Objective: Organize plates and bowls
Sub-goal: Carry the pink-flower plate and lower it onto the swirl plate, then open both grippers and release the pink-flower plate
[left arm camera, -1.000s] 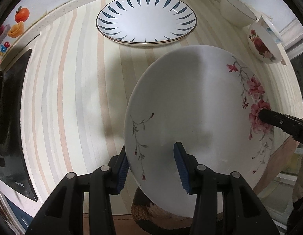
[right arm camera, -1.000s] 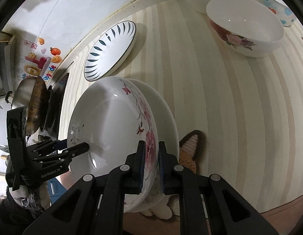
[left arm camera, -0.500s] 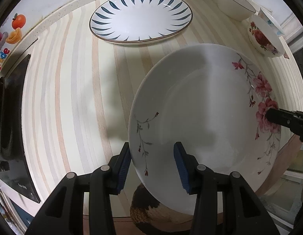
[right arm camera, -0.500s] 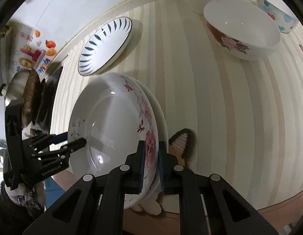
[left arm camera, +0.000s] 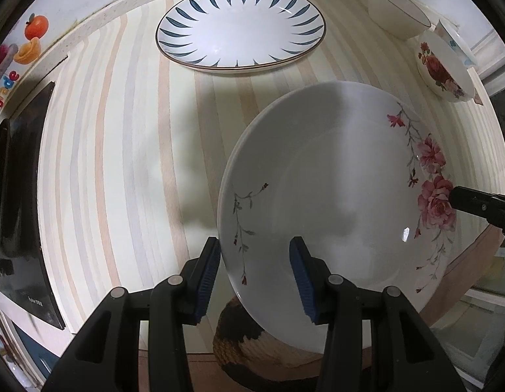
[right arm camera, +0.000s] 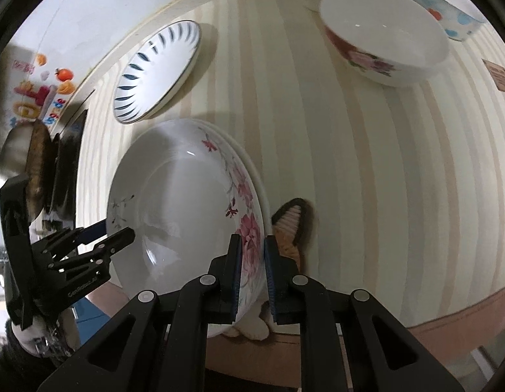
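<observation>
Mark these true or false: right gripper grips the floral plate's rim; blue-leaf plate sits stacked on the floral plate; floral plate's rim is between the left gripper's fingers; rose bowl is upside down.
1. True: the right gripper is clamped on the rim of the floral plate, at the pink flowers.
2. False: the blue-leaf plate lies apart on the striped counter, nearer the wall.
3. True: the left gripper straddles the opposite rim.
4. False: the rose bowl stands upright, its mouth facing up.
</observation>
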Demonstrator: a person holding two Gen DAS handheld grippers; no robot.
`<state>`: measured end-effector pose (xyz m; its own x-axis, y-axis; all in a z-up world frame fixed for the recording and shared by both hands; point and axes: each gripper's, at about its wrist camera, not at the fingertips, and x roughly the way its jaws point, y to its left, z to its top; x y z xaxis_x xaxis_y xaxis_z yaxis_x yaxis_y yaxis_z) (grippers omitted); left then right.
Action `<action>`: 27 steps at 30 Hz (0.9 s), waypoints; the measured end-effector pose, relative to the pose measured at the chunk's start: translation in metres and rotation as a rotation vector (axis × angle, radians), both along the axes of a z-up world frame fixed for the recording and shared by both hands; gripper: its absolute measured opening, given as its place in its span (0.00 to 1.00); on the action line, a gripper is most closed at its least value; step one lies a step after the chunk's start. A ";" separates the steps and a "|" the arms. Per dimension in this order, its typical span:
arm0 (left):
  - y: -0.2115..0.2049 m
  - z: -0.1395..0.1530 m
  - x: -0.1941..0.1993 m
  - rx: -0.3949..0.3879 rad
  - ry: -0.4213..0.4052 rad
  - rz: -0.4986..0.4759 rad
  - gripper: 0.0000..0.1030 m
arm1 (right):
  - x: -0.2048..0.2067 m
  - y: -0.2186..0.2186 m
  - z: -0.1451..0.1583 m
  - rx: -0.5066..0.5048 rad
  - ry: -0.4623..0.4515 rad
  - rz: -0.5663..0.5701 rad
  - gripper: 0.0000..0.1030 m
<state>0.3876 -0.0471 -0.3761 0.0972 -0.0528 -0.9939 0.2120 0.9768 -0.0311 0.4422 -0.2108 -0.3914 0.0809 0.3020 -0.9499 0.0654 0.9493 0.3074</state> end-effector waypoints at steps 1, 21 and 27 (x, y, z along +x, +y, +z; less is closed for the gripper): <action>0.002 0.000 0.001 -0.004 0.002 0.002 0.40 | 0.000 -0.001 0.000 0.006 0.003 -0.003 0.16; 0.055 0.062 0.110 -0.060 -0.143 0.202 0.41 | 0.112 0.038 0.048 0.066 -0.137 0.054 0.30; 0.086 0.022 0.169 -0.087 -0.074 0.296 0.41 | 0.188 0.055 0.016 0.074 -0.126 0.037 0.30</action>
